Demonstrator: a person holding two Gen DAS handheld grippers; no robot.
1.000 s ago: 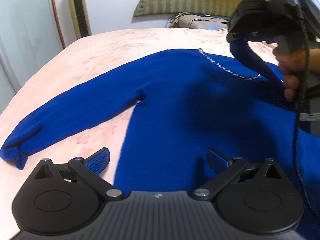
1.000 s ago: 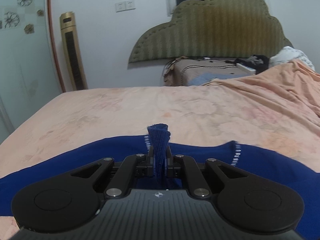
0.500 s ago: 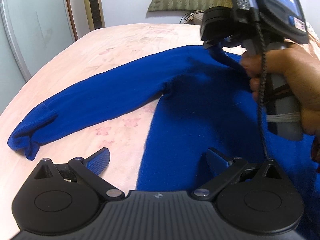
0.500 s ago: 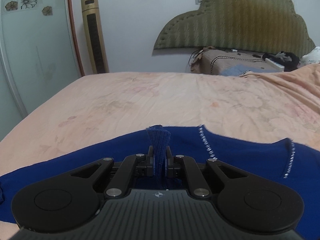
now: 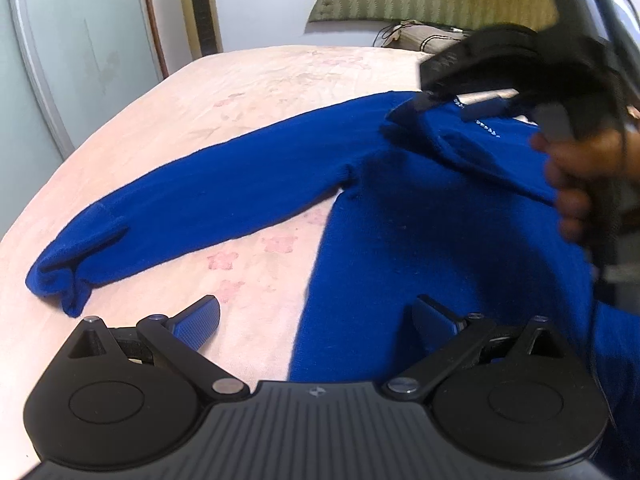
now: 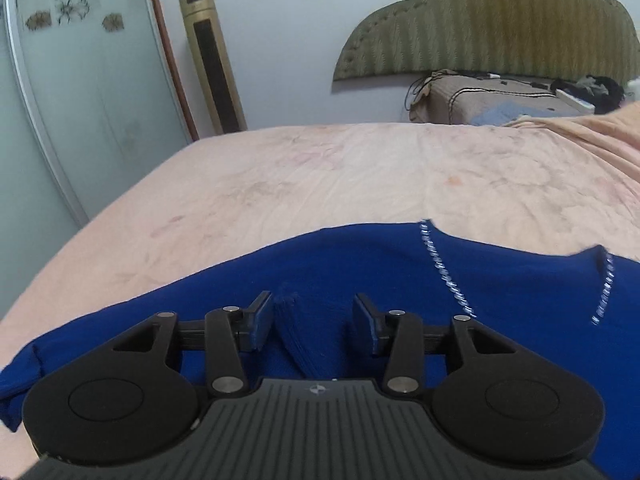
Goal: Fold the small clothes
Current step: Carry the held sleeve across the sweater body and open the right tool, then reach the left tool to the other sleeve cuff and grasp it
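Note:
A small blue sweater (image 5: 420,216) lies flat on the pink bed, its left sleeve (image 5: 192,204) stretched out to the left. My left gripper (image 5: 316,320) is open and empty, low over the sweater's lower left edge. My right gripper (image 6: 312,324) is open over the sweater's shoulder (image 6: 320,264), with the folded blue cuff (image 6: 296,332) loose between its jaws. The beaded neckline (image 6: 444,272) lies to its right. In the left wrist view the right gripper (image 5: 460,96) hovers blurred at the shoulder, held by a hand.
The pink bed sheet (image 6: 320,176) spreads beyond the sweater. A green headboard (image 6: 488,24) and a cluttered bedside stand (image 6: 500,100) stand at the back. A gold tower fan (image 6: 212,60) and a glass door (image 6: 80,100) are at the left.
My right gripper has opened and let go of the blue cuff it pinched, after carrying it left to the shoulder. My left gripper stayed open and drifted slightly.

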